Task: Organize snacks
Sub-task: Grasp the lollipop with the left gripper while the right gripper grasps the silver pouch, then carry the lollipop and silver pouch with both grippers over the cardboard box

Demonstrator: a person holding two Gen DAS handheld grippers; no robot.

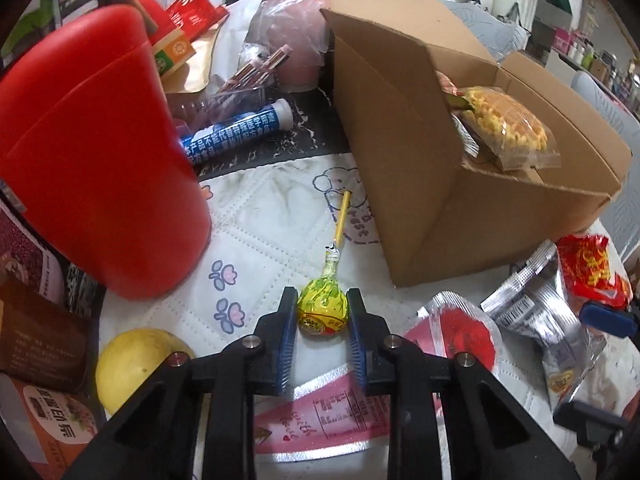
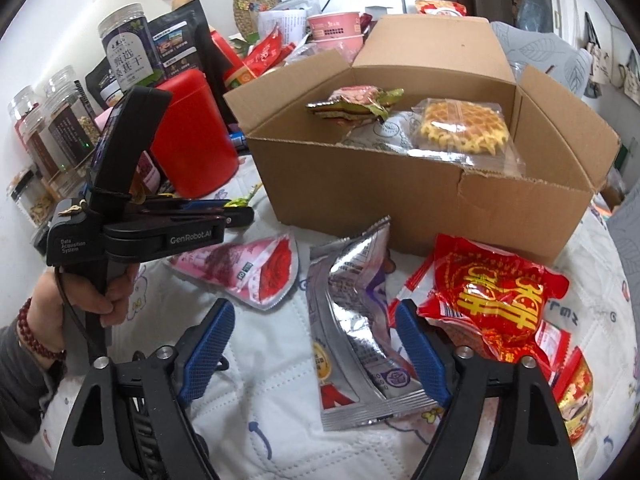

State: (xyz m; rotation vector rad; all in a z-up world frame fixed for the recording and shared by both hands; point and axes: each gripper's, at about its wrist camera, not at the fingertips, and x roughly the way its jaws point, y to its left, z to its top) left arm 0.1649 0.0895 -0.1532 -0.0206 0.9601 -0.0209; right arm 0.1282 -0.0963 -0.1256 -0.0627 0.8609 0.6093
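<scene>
A yellow-wrapped lollipop (image 1: 323, 314) lies on the white quilted cloth (image 1: 256, 240), its yellow stick (image 1: 342, 216) pointing toward the cardboard box (image 1: 420, 184). My left gripper (image 1: 322, 293) is shut on the lollipop's head, both blue pads against it. The open box (image 2: 400, 192) holds a waffle packet (image 2: 464, 128) and other snack packets. In the right wrist view my right gripper (image 2: 315, 306) is open over a silver packet (image 2: 352, 320), which lies between its fingers. A red packet (image 2: 496, 300) sits to its right and a pink packet (image 2: 260, 272) to its left.
A tall red canister (image 1: 100, 160) stands left of the lollipop, with a yellow fruit (image 1: 132, 364) below it and a blue tube (image 1: 236, 132) behind. Jars (image 2: 52, 132), bags and pink cups (image 2: 336, 28) crowd the back. A hand (image 2: 116, 300) holds the left gripper.
</scene>
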